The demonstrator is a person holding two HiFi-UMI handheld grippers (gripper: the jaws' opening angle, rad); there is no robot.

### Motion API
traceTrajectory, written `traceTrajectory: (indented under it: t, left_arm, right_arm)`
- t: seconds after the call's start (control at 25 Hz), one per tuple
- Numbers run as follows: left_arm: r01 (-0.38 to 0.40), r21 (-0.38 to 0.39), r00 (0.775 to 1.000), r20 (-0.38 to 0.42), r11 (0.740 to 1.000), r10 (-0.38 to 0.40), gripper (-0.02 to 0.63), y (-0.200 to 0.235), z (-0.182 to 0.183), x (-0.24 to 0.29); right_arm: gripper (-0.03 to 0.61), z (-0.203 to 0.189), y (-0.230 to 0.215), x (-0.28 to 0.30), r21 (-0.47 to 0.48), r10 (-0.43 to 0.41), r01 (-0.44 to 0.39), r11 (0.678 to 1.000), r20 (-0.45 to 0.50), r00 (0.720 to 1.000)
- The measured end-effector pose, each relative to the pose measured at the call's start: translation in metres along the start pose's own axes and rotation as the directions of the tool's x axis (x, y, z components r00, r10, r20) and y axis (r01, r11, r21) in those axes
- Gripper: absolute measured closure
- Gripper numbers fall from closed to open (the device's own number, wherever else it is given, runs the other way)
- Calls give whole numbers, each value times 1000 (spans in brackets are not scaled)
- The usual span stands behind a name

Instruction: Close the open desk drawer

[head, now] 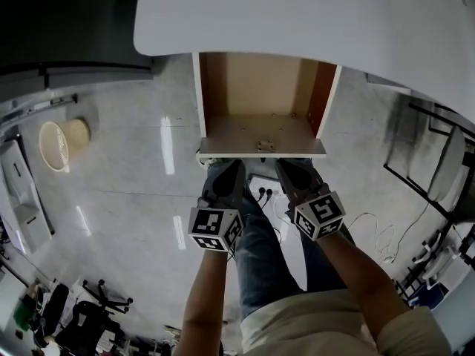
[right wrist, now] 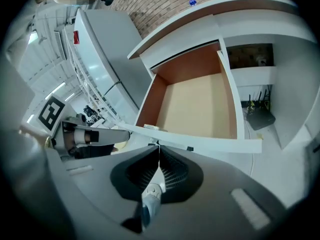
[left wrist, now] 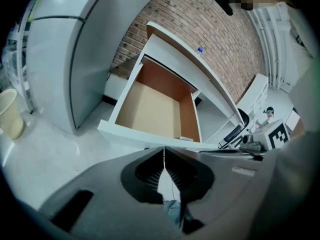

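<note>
1. The desk drawer (head: 260, 124) stands pulled out from under the white desktop (head: 297, 13), with its front panel on the near side.
2. The left gripper (head: 231, 170) has its jaws pressed together on nothing, just near of that panel.
3. The right gripper (head: 289, 170), to its right, has its jaws closed the same way.

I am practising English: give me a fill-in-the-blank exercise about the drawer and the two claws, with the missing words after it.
1. The desk drawer stands ___.
2. The left claw and the right claw both have their jaws ___.
3. In the head view, the wicker basket stands on the floor to the ___ of the drawer.
4. The wall behind the desk is built of ___.
Missing words: open; shut; left; brick.
</note>
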State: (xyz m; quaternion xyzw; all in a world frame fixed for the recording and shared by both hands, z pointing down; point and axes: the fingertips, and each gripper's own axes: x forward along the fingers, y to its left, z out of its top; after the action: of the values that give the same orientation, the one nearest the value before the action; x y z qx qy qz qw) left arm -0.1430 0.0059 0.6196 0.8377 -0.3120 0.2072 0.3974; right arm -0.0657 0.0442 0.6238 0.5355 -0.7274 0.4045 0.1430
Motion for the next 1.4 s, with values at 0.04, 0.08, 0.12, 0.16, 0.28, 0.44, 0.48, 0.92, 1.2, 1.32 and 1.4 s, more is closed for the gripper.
traceTrajectory:
  t: [0.04, 0.08, 0.12, 0.16, 0.28, 0.44, 0.48, 0.92, 1.2, 1.32, 1.4]
  left_arm:
    - [1, 0, 1000, -2, 1000, -1, 606, 4, -3, 5]
    - [3, 0, 1000, -3, 1000, -3, 606, 8, -6, 10]
    - [5, -1, 1000, -2, 1000, -5, 603, 11, -8, 16]
    - [7, -3, 1000, -1, 1000, -7, 596, 15, -11, 21]
    - [18, -16, 1000, 13, 1000, -18, 547, 23, -16, 34]
    - [49, -17, 998, 26, 999, -49, 481, 28, -18, 48]
    - [59, -16, 998, 26, 998, -58, 460, 29, -19, 51]
    - [95, -2, 995, 15, 995, -95, 336, 26, -23, 72]
    - [124, 1, 992, 27, 992, -124, 325, 27, -19, 76]
    - [144, 21, 989, 14, 989, -144, 328, 26, -17, 77]
    - [160, 40, 987, 0, 986, -160, 347, 23, -16, 77]
  right_arm:
    - [562, -5, -2, 4, 5, 1, -1, 1000, -7, 1000]
    - [555, -10, -5, 7, 11, 0, 0, 1000, -12, 1000]
    - [546, -15, -8, 11, 19, -4, 4, 1000, -15, 1000]
    - [535, -19, -13, 15, 27, -11, 12, 1000, -17, 1000]
    - [507, -28, -28, 24, 66, -42, 43, 997, -14, 999]
    - [435, -30, -42, 38, 73, -75, 75, 995, -5, 997]
    - [421, -31, -45, 40, 71, -80, 80, 994, -5, 997]
    - [359, -32, -57, 60, 80, -98, 97, 992, 2, 995]
    - [357, -30, -58, 68, 92, -93, 90, 992, 19, 996]
    - [364, -25, -54, 69, 80, -87, 84, 993, 35, 996]
    - [376, -22, -52, 70, 66, -91, 88, 994, 38, 995]
